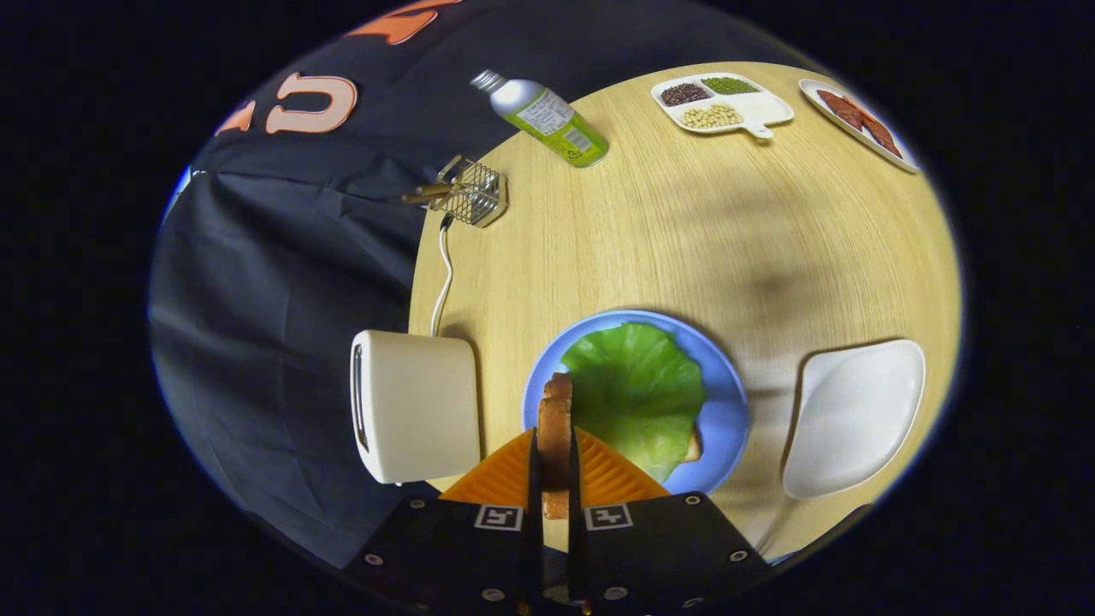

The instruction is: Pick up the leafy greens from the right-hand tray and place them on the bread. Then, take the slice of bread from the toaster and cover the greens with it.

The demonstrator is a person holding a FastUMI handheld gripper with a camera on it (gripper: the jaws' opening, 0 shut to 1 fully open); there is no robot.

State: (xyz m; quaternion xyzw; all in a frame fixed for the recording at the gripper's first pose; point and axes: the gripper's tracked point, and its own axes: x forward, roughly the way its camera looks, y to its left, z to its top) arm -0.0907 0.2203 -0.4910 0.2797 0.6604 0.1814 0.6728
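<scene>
My gripper (554, 445) is shut on a slice of toasted bread (556, 411), held on edge between the two fingers, above the near left part of a blue plate (727, 411). On that plate lies a green leaf (637, 389) covering another bread slice, of which a corner (693, 447) shows at the leaf's right. The white toaster (419, 406) stands just left of the plate, its slot facing away from the plate. Right of the plate sits an empty white tray (855, 415).
A round wooden table (684, 231) carries a green bottle lying down (547, 115), a small wire basket (472, 192), a divided white dish of beans (723, 103) and a white plate with reddish strips (860, 120) at the far side. The toaster's white cable (443, 282) runs toward the basket.
</scene>
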